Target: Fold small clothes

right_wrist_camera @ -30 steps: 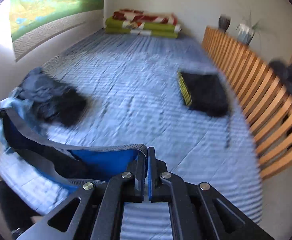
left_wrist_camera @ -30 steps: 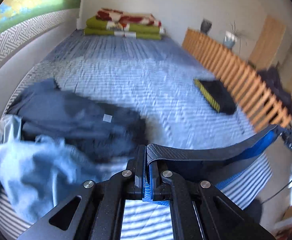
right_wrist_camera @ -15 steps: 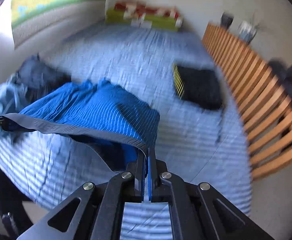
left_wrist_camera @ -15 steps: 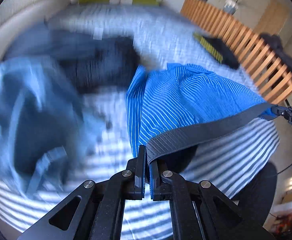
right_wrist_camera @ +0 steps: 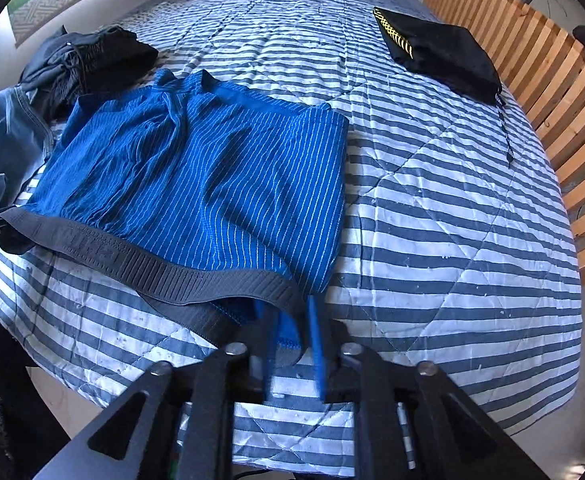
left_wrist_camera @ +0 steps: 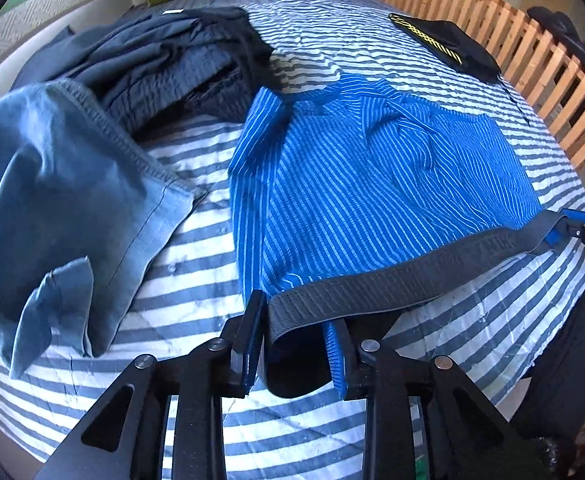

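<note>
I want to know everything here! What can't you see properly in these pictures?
- Blue striped shorts: the underside is hidden in both views, lying against the bed.
- Right tool: its fingers are motion-blurred in the right wrist view.
- Dark clothes pile: the lower pieces are covered by upper ones, left wrist view.
- Waistband lettering: too faint to read.

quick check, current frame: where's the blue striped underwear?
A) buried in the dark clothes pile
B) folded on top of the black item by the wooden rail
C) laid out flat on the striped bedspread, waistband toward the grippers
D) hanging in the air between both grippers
C: the blue striped underwear lies spread on the striped bedspread, its grey waistband at the near edge, apart from the black folded item and the dark clothes pile.
</note>
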{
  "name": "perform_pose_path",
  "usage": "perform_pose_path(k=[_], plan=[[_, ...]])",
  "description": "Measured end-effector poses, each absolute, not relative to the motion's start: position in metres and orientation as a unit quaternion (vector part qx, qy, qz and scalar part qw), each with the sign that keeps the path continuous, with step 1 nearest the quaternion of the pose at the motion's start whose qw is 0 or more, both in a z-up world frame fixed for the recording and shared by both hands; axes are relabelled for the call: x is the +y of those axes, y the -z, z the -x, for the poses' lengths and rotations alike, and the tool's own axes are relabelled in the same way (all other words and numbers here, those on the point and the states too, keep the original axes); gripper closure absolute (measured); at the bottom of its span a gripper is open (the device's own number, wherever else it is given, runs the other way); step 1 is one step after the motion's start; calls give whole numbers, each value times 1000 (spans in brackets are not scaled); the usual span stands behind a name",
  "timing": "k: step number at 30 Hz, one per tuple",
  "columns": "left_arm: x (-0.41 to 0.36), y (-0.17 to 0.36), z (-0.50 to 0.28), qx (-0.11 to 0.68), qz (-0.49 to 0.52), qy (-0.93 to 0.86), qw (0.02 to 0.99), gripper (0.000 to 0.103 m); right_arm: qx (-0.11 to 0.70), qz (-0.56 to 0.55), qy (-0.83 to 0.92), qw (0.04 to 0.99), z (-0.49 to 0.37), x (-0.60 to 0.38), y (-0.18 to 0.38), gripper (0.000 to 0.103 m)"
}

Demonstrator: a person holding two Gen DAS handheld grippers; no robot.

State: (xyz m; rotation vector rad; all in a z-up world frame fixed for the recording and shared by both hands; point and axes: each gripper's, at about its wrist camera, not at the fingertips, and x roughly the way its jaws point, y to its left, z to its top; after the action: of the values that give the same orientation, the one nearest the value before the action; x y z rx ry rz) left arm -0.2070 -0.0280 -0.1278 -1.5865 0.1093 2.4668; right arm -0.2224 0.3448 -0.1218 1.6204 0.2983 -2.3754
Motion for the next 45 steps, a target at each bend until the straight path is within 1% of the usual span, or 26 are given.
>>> perform_pose_path(k=[1,3,5,8,13,15,16,17,18,19,20,22,26,29,31,34,35,37,39,41,43,45], plan=[[-27,128,210,31,539,-835,106,75,94,-558,816,122,221,349,122,78],[-34,127,215,-2,541,-834,107,99,79,-562,814,122,224,356,128,77],[-43,123,220,-29,535,-839,100,100,63,-566,813,123,221,363,129,77],[-57,117,223,-49,526,-845,86,101,47,-570,811,125,212,368,131,74],[-73,119,218,-51,530,-844,70,101,22,-588,800,120,216,365,148,74],[-77,122,216,-50,534,-841,67,101,26,-595,794,121,218,360,155,75],[-78,123,216,-48,537,-840,67,101,36,-597,792,121,218,356,157,77],[-78,123,216,-44,538,-839,67,101,48,-595,793,122,217,353,156,83],[-78,121,215,-38,539,-839,69,101,63,-593,793,126,217,349,152,94],[-79,116,214,-34,538,-839,73,101,72,-588,796,125,217,349,146,100],[-79,108,211,-33,536,-840,80,101,82,-575,804,124,215,350,133,101],[-81,83,197,-45,530,-840,108,101,90,-549,820,130,208,354,102,101],[-83,22,165,-40,491,-857,150,101,64,-498,851,154,177,375,27,101],[-81,-4,171,-37,476,-863,164,101,52,-469,869,152,172,381,-6,101],[-77,-9,195,-14,473,-867,154,101,57,-461,874,143,188,376,-13,101],[-77,-18,247,-16,487,-862,142,101,64,-458,879,116,228,369,-19,101],[-79,-28,263,-20,483,-865,138,101,58,-455,882,111,239,368,-25,101],[-84,-65,278,-42,455,-878,145,101,40,-439,892,98,252,372,-49,101],[-80,-101,273,-19,425,-892,151,101,42,-411,905,99,250,374,-79,101],[-72,-119,257,25,411,-897,159,101,54,-394,912,101,236,376,-94,101],[-66,-115,242,52,422,-890,165,100,57,-399,909,107,221,380,-93,101],[-54,-89,225,85,449,-872,173,100,49,-427,896,109,207,386,-69,101]])
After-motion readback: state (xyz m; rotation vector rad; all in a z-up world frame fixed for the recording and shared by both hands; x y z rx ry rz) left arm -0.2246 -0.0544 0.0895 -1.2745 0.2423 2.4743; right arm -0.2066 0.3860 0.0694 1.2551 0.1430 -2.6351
